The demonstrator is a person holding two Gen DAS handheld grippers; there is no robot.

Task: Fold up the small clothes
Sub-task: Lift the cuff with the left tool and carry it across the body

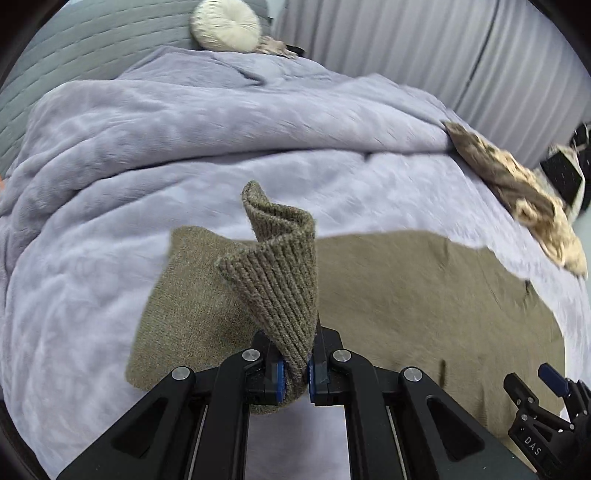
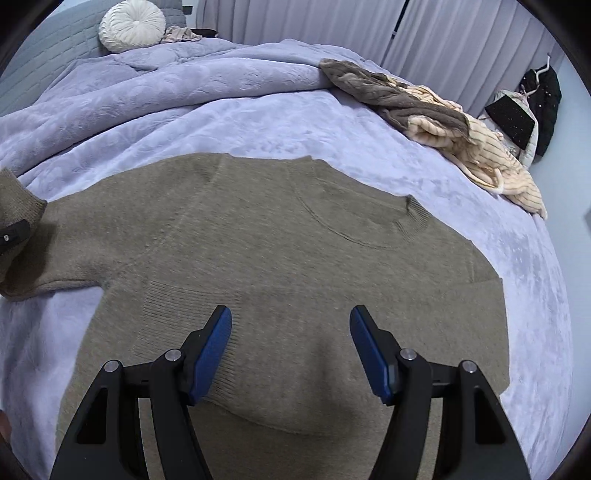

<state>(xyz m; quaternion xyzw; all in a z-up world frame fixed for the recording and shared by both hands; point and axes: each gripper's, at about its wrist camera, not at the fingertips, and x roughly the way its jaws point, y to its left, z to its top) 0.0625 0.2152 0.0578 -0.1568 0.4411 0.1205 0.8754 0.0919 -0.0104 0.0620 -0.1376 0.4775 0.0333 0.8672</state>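
An olive-brown knit sweater [image 2: 280, 236] lies spread flat on the lavender bed cover [image 2: 221, 110], neck to the right. My left gripper [image 1: 295, 373] is shut on the ribbed cuff [image 1: 284, 295] of the sweater's left sleeve and holds it raised above the cover. That cuff shows at the left edge of the right wrist view [image 2: 18, 206]. My right gripper [image 2: 290, 347] is open and empty, hovering over the sweater's lower body near the ribbed hem. It shows in the left wrist view [image 1: 546, 398] at the lower right.
A pile of brown and cream striped clothes [image 2: 443, 114] lies at the bed's right edge. A round white cushion [image 2: 133, 24] sits by the grey headboard. Grey curtains [image 2: 332, 22] hang behind. Dark clothes [image 2: 539, 99] hang at the far right.
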